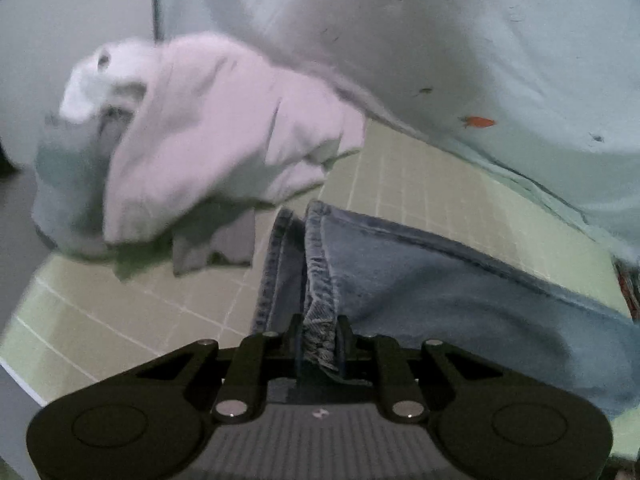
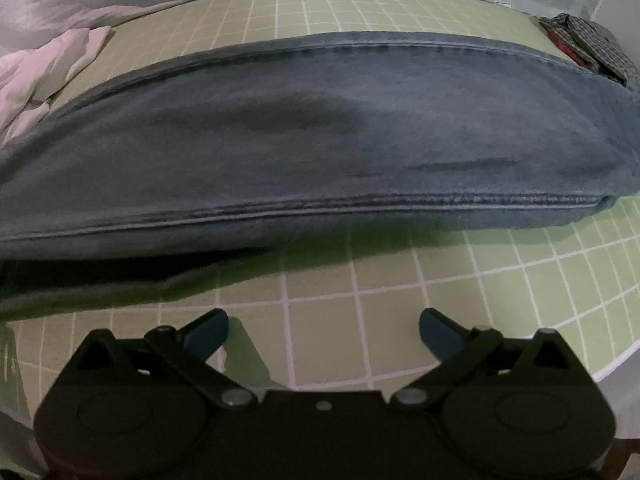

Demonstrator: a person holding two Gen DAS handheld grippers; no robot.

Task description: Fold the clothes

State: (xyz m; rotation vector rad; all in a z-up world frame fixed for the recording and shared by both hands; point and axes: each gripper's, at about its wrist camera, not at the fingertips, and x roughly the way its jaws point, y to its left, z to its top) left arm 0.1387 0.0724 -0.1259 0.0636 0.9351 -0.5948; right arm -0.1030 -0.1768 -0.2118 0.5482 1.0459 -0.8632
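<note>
Blue jeans (image 1: 420,280) lie across a green gridded mat (image 1: 120,320). My left gripper (image 1: 319,336) is shut on the hem end of the jeans, with the bunched denim pinched between its black fingers. In the right wrist view the jeans (image 2: 320,140) stretch lengthwise from left to right, folded leg on leg, with a seam along the near edge. My right gripper (image 2: 324,332) hangs open above the bare mat (image 2: 400,320), just short of that near edge, with nothing between its fingers.
A crumpled pile of pale pink and white clothes (image 1: 208,132) sits at the mat's left end, also seen as pink cloth (image 2: 36,76). A pale blue patterned sheet (image 1: 480,40) lies behind. A folded checked garment (image 2: 584,44) rests at the far right.
</note>
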